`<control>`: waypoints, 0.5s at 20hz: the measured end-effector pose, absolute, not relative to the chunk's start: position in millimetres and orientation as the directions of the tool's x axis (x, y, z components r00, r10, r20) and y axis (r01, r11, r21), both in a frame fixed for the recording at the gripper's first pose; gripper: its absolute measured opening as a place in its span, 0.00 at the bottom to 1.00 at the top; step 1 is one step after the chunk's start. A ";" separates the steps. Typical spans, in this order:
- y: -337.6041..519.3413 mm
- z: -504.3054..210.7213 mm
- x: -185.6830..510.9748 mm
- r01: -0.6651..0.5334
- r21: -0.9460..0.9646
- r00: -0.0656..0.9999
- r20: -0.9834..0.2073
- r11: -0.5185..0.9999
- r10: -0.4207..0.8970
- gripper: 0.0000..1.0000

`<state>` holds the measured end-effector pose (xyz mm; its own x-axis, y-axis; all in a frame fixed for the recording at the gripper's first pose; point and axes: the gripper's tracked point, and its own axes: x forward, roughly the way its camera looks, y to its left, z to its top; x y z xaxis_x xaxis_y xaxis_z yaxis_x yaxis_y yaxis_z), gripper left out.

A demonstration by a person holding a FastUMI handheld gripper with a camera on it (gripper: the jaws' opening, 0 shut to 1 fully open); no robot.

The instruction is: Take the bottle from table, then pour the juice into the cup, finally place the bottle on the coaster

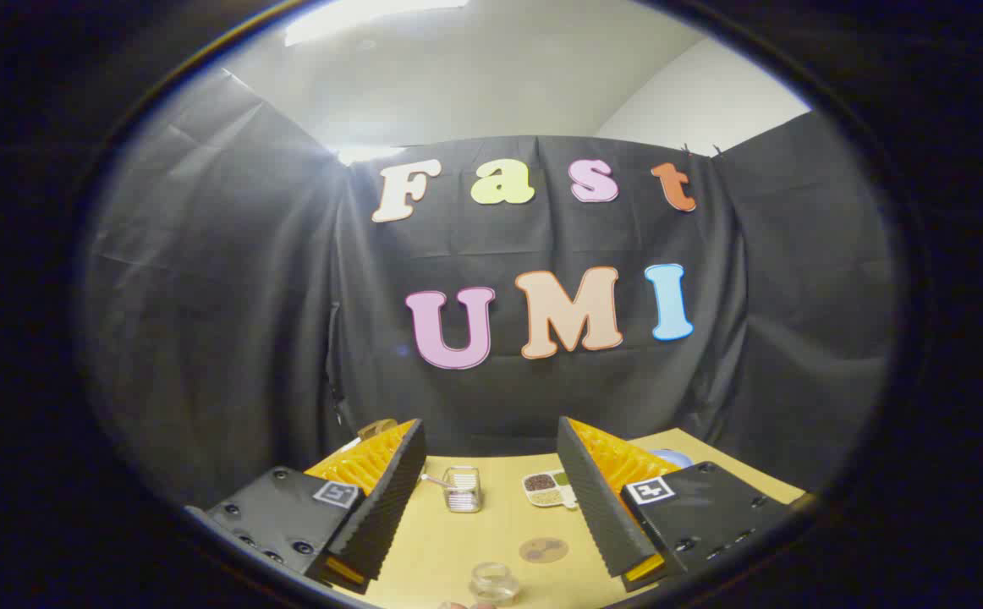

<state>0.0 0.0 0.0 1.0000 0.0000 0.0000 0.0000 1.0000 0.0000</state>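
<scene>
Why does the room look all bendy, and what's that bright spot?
Gripper view: the fisheye lens curves the table edges and walls; ceiling light glares brightly over the cloth's top corner; the open tool looks sharp, the clear cup near it slightly blurred.

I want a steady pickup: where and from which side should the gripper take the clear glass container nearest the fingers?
Probably by its round side wall, below the rim, coming down and forward. The container stands upright, centred low between the fingers of the open gripper, so one can pass each side. Its base is cut off from view.
</scene>
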 end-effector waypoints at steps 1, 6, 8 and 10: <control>3.5 0.7 -0.4 0.004 0.004 1.000 0.004 1.000 -0.004 0.98; 21.2 7.1 -3.0 -0.002 -0.006 1.000 0.010 1.000 0.002 0.98; 22.4 10.0 -4.4 -0.003 -0.008 1.000 0.013 1.000 0.003 0.98; 23.6 13.0 -5.0 -0.004 0.001 1.000 0.013 1.000 0.004 0.97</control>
<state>-5.0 23.6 13.0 0.9999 0.0043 0.0125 -0.0043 1.0000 0.0008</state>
